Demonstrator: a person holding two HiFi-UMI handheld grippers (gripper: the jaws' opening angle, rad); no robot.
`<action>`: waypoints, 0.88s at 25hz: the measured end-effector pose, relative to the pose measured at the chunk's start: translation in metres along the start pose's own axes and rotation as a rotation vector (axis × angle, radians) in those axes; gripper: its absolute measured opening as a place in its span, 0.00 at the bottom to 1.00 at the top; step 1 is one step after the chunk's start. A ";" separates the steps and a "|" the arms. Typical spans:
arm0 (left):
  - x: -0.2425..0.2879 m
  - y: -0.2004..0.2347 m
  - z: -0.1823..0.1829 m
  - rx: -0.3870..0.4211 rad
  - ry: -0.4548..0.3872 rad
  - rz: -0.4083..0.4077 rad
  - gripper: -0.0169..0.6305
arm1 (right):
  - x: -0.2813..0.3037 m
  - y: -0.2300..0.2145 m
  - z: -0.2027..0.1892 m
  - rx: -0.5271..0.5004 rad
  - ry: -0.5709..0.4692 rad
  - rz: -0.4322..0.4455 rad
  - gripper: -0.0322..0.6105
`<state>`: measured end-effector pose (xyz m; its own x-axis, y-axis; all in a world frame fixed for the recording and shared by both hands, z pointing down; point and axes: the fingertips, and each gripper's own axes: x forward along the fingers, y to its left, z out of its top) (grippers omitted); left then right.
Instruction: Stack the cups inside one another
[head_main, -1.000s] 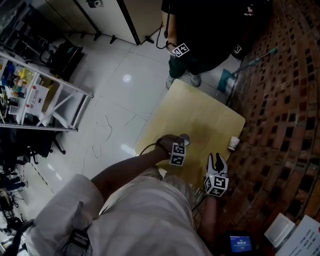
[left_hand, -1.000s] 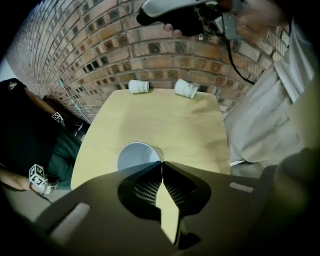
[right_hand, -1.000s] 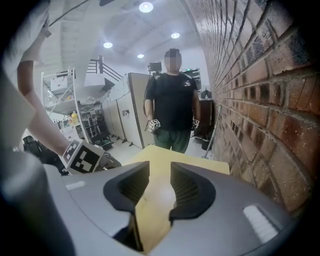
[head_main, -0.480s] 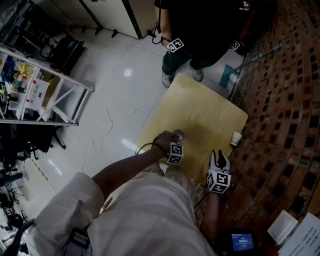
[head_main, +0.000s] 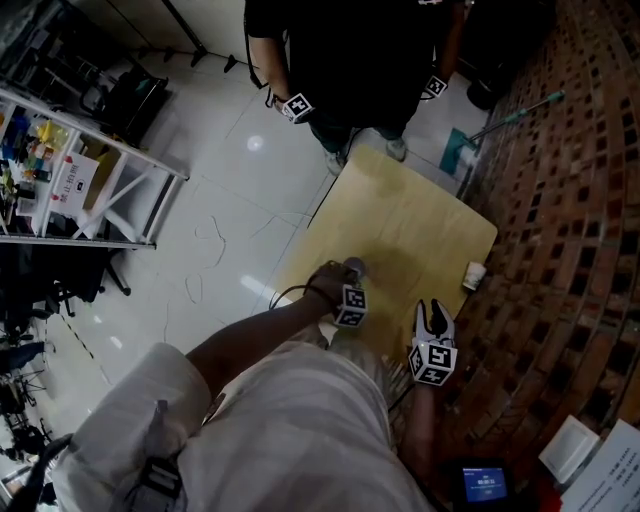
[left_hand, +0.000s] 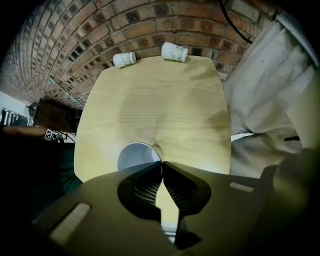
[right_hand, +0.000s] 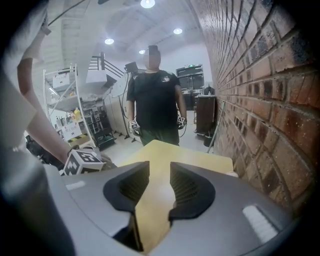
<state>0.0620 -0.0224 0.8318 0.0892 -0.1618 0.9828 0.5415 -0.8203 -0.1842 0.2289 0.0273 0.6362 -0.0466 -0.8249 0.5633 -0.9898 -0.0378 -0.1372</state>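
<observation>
Left tool (left_hand: 162, 164) aimed steeply down, pinched on the upright cup (left_hand: 135, 156) rim; right tool (right_hand: 159, 167) tilted slightly down, jaws apart, empty.
Smooth pale-wood bench (left_hand: 165, 100); round white upright cup at the left tool's 10 o'clock; lying cups (left_hand: 174, 51) at 12.

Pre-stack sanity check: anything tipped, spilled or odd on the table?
Yes. A tipped cup and a second tipped cup lie on their sides at the table edge by the brick wall, awkward for stacking. The mouth-up cup has its rim pinched in the shut left claw. No spill or damage visible.
</observation>
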 end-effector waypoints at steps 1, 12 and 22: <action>0.001 -0.001 -0.001 -0.002 -0.001 -0.001 0.07 | 0.000 0.002 0.000 -0.001 0.002 0.001 0.26; -0.018 0.001 0.003 -0.132 -0.130 0.001 0.31 | 0.003 0.004 0.000 0.004 0.006 -0.011 0.26; -0.116 0.026 -0.025 -0.610 -0.570 -0.003 0.37 | 0.003 0.018 0.017 0.011 -0.031 -0.029 0.26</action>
<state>0.0452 -0.0389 0.7121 0.5866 0.0092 0.8098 0.0098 -0.9999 0.0042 0.2135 0.0150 0.6214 -0.0139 -0.8406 0.5414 -0.9892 -0.0674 -0.1301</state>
